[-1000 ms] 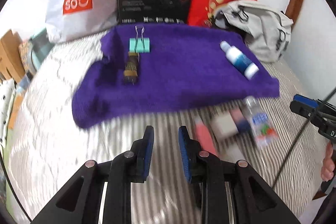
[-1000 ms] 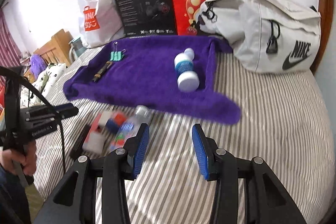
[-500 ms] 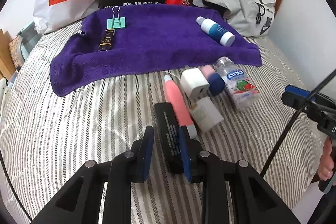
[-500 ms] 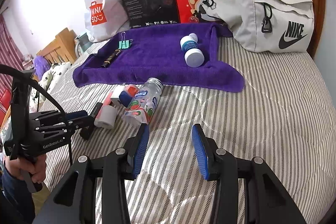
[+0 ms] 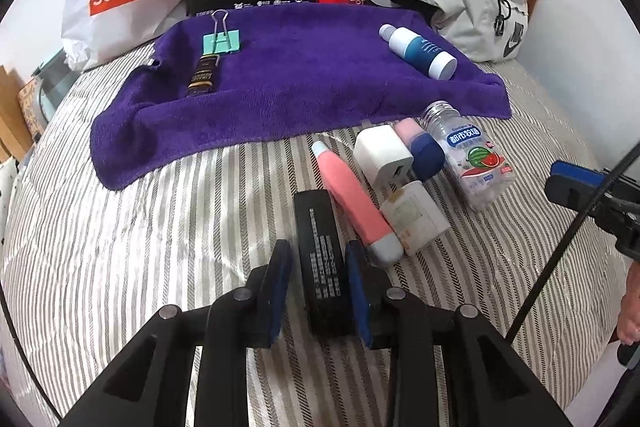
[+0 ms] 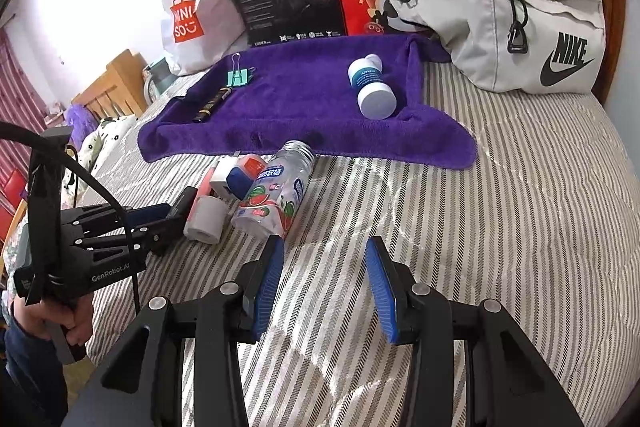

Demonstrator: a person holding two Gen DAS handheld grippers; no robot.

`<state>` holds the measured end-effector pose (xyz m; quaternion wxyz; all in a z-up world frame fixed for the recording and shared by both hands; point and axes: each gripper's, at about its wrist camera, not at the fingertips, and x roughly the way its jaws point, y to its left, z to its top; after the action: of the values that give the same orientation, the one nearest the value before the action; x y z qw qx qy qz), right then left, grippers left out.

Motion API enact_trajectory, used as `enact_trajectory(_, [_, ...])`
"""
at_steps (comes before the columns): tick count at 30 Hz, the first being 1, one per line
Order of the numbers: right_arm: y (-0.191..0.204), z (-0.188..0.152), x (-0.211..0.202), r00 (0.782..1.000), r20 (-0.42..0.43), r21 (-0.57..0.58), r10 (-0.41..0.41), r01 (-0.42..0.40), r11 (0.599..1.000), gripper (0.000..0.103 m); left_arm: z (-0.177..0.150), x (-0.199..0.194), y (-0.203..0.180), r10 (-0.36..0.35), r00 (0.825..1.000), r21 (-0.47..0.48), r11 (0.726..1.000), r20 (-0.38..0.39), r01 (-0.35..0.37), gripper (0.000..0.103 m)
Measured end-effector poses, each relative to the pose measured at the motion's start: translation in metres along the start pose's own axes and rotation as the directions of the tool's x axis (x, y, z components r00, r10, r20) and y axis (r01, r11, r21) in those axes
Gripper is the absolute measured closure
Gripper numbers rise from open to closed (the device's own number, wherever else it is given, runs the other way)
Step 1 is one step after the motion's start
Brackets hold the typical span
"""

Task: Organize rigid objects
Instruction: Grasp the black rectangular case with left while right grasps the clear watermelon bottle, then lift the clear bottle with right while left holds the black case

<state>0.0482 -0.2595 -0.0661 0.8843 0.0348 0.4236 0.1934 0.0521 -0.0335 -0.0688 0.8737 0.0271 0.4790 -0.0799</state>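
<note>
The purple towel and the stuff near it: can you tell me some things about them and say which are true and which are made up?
1. A green binder clip lies on the purple towel. True.
2. The watermelon bottle lies on the towel. False: it lies on the striped bedcover.
3. The left gripper straddles the black bar. True.
4. The right gripper holds the white-capped bottle. False: it is open and empty.

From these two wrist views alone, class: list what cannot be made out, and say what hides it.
- Black box, left wrist view: near end hidden behind the left gripper; whether the pads touch it is unclear.
- Same box's print: too small.
- Pink tube, right wrist view: mostly hidden by neighbouring items.
</note>
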Motion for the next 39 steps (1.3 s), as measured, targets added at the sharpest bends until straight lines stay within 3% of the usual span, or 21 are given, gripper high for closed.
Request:
enact_trajectory(5, [0.005,0.015,0.009,1.000,-0.004,-0.002,0.011,-0.011,1.000,0.060,0.001,0.002,-0.009,0.034,0.999,0.056,0.998,0.027,-0.035,0.080])
enact_trajectory(16, [0.035,0.038,0.051,0.996,-0.073,-0.027,0.055,-0.057,0.998,0.060,-0.002,-0.004,0.015,-0.022,0.999,-0.009,1.000,0.024,0.023,0.081])
enact_trajectory(21, [0.038,0.033,0.073,0.993,-0.116,-0.032,0.031,-0.035,0.999,0.057,-0.004,-0.004,0.018,-0.040,0.999,-0.020,0.999,0.030,0.041,0.081])
enact_trajectory(32, [0.041,0.035,0.077,0.994,-0.107,-0.112,0.003,-0.015,0.994,0.060,-0.004,-0.005,0.019,-0.043,0.998,-0.009,0.999,0.042,0.043,0.081])
enact_trajectory(39, [0.003,0.016,0.047,0.985,-0.134,-0.105,-0.106,0.092,0.990,0.060,-0.007,-0.007,0.026,-0.026,0.998,-0.004,1.000,0.050,0.027,0.080])
